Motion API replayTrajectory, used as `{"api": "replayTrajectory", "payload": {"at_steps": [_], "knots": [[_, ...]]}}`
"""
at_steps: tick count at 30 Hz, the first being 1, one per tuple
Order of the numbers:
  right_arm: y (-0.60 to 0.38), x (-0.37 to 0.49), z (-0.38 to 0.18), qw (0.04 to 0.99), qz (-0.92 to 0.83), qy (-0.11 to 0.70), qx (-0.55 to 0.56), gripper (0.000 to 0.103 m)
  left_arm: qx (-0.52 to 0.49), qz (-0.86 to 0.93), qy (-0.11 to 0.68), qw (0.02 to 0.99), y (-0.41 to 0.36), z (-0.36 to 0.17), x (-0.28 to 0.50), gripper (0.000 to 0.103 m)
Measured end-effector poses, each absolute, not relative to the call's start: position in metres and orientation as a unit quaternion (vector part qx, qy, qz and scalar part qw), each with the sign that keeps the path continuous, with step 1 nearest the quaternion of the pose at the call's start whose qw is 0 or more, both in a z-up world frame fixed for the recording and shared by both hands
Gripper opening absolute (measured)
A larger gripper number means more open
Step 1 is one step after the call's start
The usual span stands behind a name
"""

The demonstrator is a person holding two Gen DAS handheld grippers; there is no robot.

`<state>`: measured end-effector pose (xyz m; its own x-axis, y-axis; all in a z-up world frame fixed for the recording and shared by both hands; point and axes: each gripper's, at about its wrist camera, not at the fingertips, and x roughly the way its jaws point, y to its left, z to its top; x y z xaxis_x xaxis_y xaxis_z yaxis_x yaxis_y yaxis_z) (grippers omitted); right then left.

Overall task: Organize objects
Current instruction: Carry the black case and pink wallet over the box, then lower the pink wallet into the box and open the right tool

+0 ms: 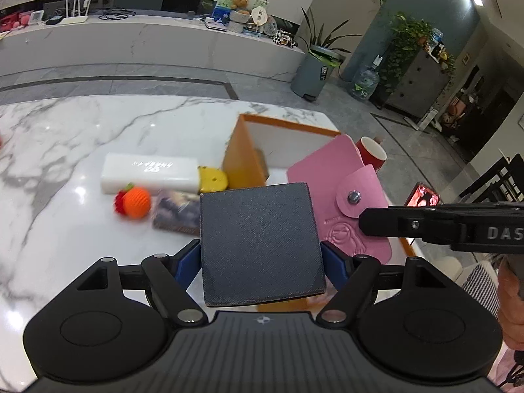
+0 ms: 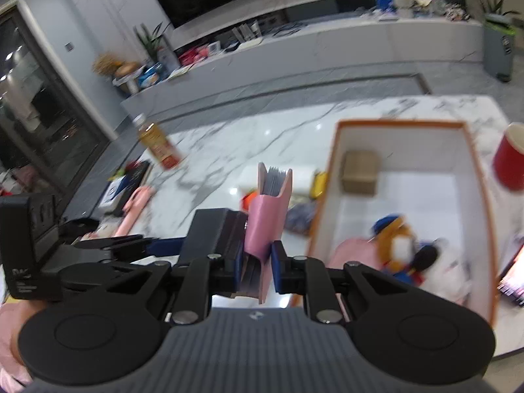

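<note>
A marble table [image 1: 65, 137] in a living room holds scattered items awaiting sorting. At far left lie a white case [image 1: 149, 175] and an orange knitted toy [image 1: 136, 202]. The left gripper [image 1: 262, 255] is clamped on a dark square box [image 1: 260, 245], while the right gripper [image 2: 257, 258] pinches a pink card wallet [image 2: 267, 209] upright, apparently bound for the orange-rimmed box [image 2: 337, 150] to the right, beside a red cup [image 2: 509, 160].

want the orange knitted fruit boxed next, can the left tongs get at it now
Probably not yet: the left tongs are shut on a dark square box, so they're full. The orange knitted fruit itself lies uncovered on the marble table.
</note>
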<state>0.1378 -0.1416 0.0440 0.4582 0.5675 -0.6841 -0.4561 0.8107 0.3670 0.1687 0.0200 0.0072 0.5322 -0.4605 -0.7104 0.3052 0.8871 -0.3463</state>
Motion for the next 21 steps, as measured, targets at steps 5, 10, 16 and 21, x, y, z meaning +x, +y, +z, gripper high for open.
{"api": "replayTrajectory", "payload": {"at_steps": [5,10,16,21], "knots": [[-0.165,0.169,0.018,0.849,0.254,0.455,0.085,0.019,-0.092,-0.221,0.444,0.863,0.005,-0.006,0.187,0.089],[-0.175,0.187,-0.029,0.823,0.245,0.499,0.117,0.019,-0.084,-0.219,0.454,0.86,-0.001,-0.015,0.193,0.089],[-0.176,0.207,-0.061,0.785,0.272,0.532,0.165,0.019,-0.082,-0.213,0.457,0.86,-0.001,-0.017,0.201,0.089],[-0.18,0.218,-0.082,0.766,0.269,0.559,0.17,0.019,-0.08,-0.214,0.457,0.86,-0.004,-0.015,0.204,0.089]]}}
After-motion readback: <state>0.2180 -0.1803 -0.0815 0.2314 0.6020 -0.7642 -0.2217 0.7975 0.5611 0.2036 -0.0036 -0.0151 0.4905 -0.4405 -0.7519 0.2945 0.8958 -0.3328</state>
